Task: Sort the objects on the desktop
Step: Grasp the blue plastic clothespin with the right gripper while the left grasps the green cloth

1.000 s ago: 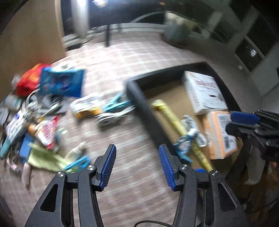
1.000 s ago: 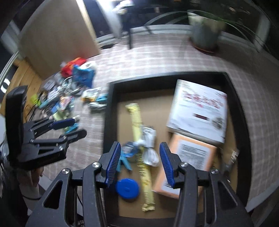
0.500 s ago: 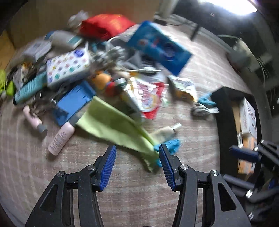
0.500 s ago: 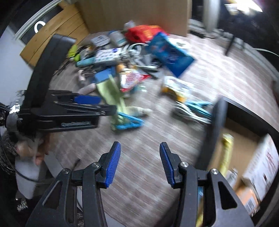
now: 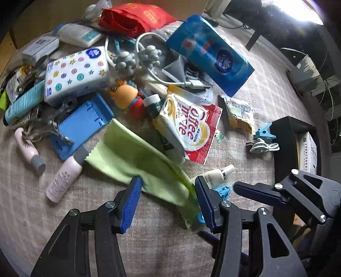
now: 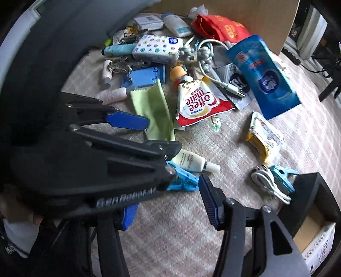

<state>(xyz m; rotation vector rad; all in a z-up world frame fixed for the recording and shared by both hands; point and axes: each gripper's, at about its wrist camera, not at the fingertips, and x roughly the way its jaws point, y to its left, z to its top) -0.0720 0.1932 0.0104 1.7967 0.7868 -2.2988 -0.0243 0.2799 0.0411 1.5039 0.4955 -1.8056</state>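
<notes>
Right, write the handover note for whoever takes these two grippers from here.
Left gripper: open, holding nothing, poised over the near end of the green cloth.
Right gripper: empty, jaws opening, just above the blue clothespin and small lotion bottle.
Black tray on the right already holds boxes.
Left to sort: nearly everything, including the Coffee-mate pouch, blue tissue pack, red bag, coiled white cable and pink bottles. Suggest starting with cloth or clothespin.
</notes>
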